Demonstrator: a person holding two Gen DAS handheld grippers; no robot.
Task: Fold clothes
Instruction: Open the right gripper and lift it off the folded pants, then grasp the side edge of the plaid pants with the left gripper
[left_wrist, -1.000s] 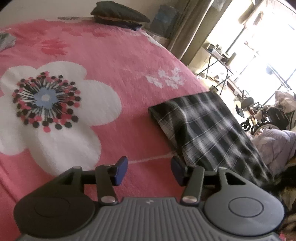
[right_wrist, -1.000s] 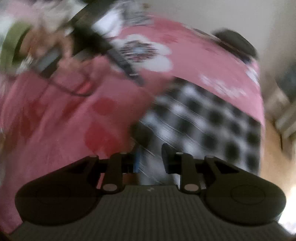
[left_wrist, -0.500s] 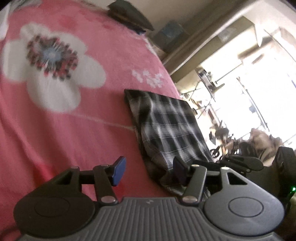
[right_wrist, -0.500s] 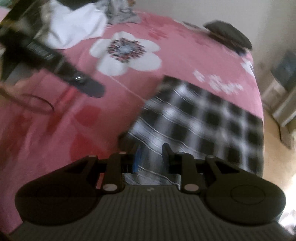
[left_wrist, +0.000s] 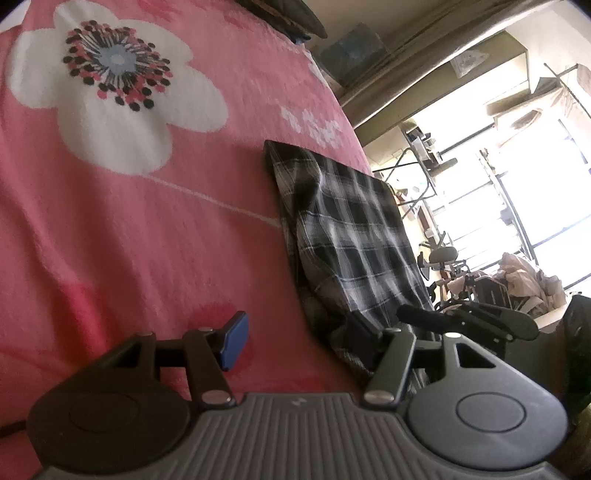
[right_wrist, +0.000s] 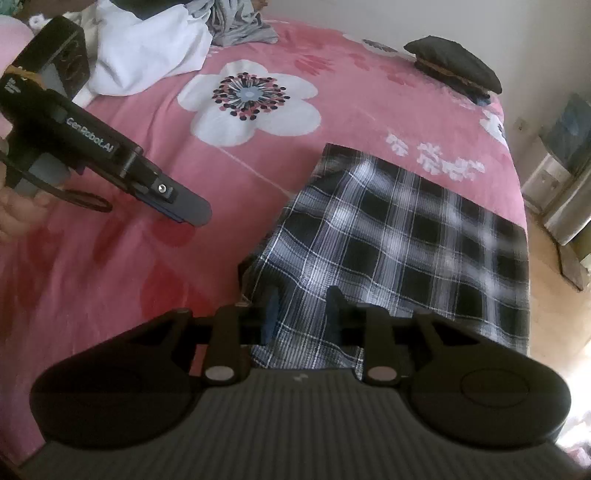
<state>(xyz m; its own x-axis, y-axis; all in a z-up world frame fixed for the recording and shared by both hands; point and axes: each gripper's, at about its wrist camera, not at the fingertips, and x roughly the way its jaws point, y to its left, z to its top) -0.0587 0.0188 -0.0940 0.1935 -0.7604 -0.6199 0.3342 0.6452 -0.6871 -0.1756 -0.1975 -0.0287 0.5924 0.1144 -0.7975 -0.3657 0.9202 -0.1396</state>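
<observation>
Pink floral bed (right_wrist: 332, 122) carries folded plaid garment (right_wrist: 406, 236). Both my left gripper (left_wrist: 295, 341) and right gripper (right_wrist: 301, 314) are opening, releasing its near edge; next, probably withdraw clear.

The right gripper's body (right_wrist: 299, 314) hides the plaid garment's (right_wrist: 406, 236) near hem, so any grip is unclear.

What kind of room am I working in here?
Most likely a lived-in bedroom: the plaid garment lies on a bed under a pink floral bedspread, with a dark cushion at the far end and loose clothes piled nearby.
</observation>
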